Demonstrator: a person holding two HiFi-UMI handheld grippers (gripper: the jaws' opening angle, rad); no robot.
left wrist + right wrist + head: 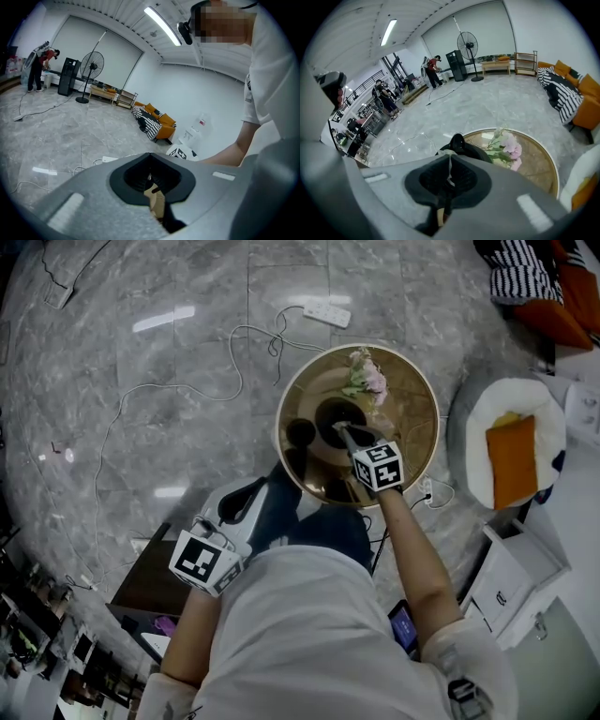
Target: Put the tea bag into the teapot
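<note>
A black teapot (pixel 330 414) stands on a round golden table (pixel 417 381). My right gripper (pixel 340 430) hangs directly over it, pointing steeply down. In the right gripper view the jaws (pixel 450 161) are closed on a thin pale strip (pixel 449 172), which looks like the tea bag's string or edge; the bag itself is hidden. The teapot's dark top (pixel 458 142) shows just beyond the jaws. My left gripper (pixel 255 488) is low at the left by the person's leg, away from the table. Its jaws (pixel 150 164) are closed with nothing seen held.
Pink flowers (pixel 366 377) lie on the table behind the teapot, with dark cups (pixel 300 433) to its left and front. A power strip (pixel 326 313) and cables lie on the marble floor. A white seat with an orange cushion (pixel 511 457) is to the right.
</note>
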